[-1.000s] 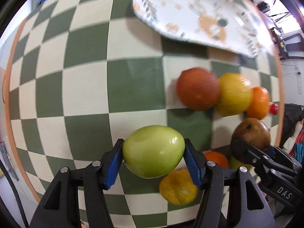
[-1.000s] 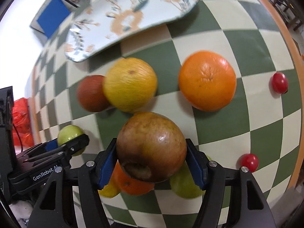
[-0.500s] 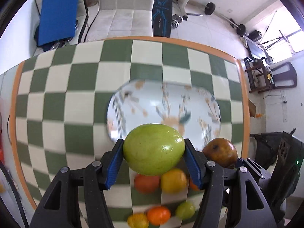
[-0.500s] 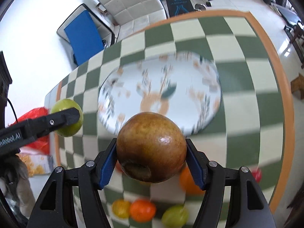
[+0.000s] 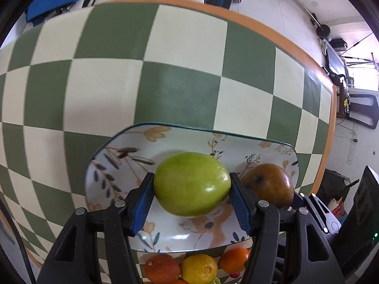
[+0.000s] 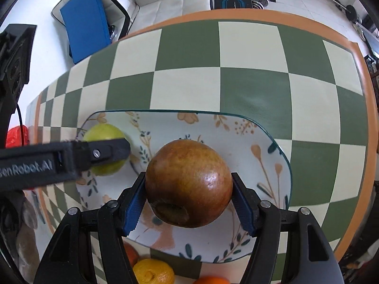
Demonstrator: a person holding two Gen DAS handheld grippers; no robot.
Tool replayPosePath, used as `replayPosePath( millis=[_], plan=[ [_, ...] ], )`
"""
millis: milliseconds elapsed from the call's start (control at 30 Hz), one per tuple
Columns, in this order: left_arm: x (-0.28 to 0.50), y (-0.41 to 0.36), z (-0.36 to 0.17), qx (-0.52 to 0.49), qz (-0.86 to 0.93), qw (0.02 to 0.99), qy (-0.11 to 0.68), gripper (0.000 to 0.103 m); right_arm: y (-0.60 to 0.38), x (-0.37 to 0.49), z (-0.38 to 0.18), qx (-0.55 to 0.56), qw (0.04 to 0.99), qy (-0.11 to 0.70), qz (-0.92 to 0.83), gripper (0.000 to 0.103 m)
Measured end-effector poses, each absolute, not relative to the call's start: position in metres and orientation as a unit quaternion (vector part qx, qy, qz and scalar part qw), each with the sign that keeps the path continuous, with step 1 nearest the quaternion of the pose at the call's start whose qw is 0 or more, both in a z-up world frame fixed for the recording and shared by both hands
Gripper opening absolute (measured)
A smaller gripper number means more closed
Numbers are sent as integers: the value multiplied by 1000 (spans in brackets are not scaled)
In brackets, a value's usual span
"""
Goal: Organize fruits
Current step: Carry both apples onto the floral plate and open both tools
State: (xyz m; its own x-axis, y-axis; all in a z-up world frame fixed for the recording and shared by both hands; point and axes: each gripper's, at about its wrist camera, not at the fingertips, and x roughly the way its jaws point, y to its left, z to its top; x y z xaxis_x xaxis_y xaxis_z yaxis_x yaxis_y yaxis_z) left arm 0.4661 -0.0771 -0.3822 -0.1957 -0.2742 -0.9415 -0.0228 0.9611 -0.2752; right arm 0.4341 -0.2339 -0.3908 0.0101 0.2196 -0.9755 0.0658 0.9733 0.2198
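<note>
My left gripper point(image 5: 191, 197) is shut on a green apple point(image 5: 191, 183) and holds it over the flower-patterned plate point(image 5: 113, 165). My right gripper point(image 6: 188, 200) is shut on a brown-red apple point(image 6: 188, 184) over the same plate point(image 6: 260, 142). The brown-red apple point(image 5: 266, 185) shows at the right in the left wrist view. The green apple point(image 6: 103, 133) and the left gripper's finger point(image 6: 71, 156) show at the left in the right wrist view. I cannot tell whether either apple touches the plate.
The plate lies on a green and cream checkered table point(image 5: 180, 90) with an orange edge point(image 6: 369, 127). Oranges point(image 5: 162, 268) and a yellow citrus point(image 5: 199, 268) lie on the table near the plate's front rim. A blue pad point(image 6: 85, 33) and gym gear stand on the floor beyond.
Both grippers have moved forward and down over the plate with their apples. The plate now fills the lower view and the loose fruits sit behind the fingers.
</note>
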Motion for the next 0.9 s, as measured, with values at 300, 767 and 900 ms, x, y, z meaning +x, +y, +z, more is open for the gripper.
replayPosePath(
  millis=[300, 767, 900],
  plan=[
    [463, -91, -372, -33, -96, 649, 754, 79, -237, 439, -394, 111, 693, 710, 46, 86],
    [416, -69, -309, 32, -58, 734, 676, 94, -251, 382, -353, 115, 720, 684, -14, 96],
    [392, -67, -287, 35, -45, 757, 651, 94, -257, 359, -331, 113, 738, 665, -29, 96]
  ],
)
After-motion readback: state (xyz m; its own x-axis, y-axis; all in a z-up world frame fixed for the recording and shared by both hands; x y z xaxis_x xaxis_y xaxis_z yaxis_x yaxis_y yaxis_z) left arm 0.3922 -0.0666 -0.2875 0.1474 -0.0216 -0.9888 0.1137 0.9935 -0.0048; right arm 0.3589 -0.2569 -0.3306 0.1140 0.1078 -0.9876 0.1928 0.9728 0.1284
